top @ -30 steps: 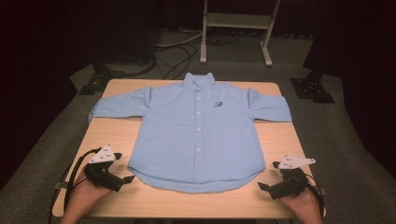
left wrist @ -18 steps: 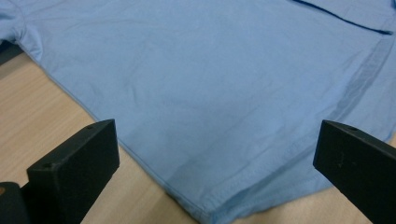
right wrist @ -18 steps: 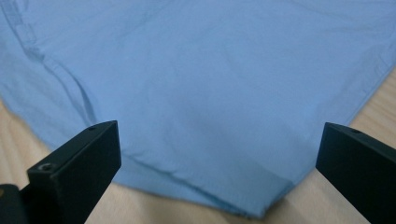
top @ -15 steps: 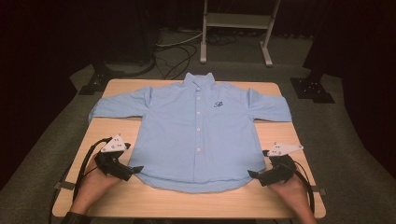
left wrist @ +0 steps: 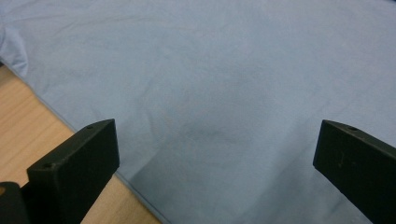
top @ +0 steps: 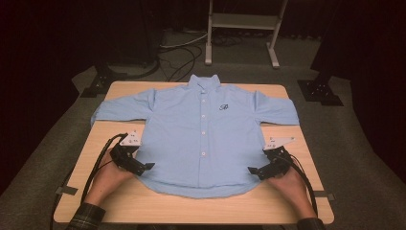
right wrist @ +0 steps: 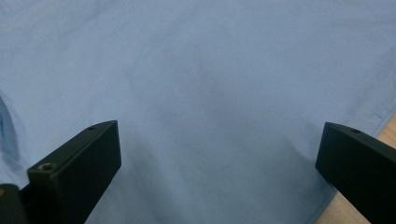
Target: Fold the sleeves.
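Shirt (top: pixel 203 134) lies flat, buttoned side up, on the table (top: pixel 119 201). Left gripper (top: pixel 143 167) and right gripper (top: pixel 253 171) point inward at its lower side edges, forearms entering from below. Both jaws stand wide apart over the cloth, holding nothing.

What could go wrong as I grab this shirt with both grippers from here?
1. The shirt lies flat on the table, so the open jaws of the left gripper might slide over the cloth or pinch only its top layer.
2. The right gripper sits at the opposite side edge; uneven pulls could skew or wrinkle the shirt.
3. The collar and sleeves reach the table's far edge, so a push forward may send them over it.
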Available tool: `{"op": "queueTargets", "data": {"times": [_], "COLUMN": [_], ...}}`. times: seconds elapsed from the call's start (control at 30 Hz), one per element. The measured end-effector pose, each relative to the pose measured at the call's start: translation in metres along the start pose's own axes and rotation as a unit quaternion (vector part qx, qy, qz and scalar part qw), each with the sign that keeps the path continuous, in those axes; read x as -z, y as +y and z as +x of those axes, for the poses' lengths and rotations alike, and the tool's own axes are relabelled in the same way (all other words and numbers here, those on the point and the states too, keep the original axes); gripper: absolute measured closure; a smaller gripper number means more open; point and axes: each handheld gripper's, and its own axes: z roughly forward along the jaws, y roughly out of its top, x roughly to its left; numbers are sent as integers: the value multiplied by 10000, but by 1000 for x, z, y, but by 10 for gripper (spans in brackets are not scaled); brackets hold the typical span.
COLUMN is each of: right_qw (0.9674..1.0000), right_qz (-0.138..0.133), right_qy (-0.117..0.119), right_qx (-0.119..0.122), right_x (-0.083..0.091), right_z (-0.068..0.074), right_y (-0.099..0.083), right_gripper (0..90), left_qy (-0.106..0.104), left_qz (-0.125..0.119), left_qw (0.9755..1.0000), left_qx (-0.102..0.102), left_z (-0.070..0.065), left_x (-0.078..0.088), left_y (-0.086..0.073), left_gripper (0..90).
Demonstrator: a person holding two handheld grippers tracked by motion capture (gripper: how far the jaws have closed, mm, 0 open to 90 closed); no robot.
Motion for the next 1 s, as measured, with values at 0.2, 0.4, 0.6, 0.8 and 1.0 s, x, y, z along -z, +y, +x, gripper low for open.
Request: {"op": "queueTargets", "data": {"times": [0.2,0.4,0.6,0.8,1.0], "right_qw": [9999,9999,9999,9998,9998], "right_qz": [137,141,151,196,190], "right_qy": [-34,-38,-45,-31,-22], "right_qx": [61,44,44,66,87], "right_x": [-4,-3,-3,-2,0], "right_z": [1,2,3,5,9], "right_y": [0,0,-1,-1,-4], "right_gripper": [0,0,0,0,0], "left_qy": [-64,-208,-228,-224,-219], "left_qz": [177,218,258,321,373], "left_qw": [9998,9995,9994,9992,9990], "left_qx": [-21,67,56,66,76], "left_z": [1,2,0,-4,-9], "left_x": [-7,-9,-8,-6,-3], "left_y": [-1,-3,-3,-4,-6], "left_gripper": [0,0,0,0,0]}}
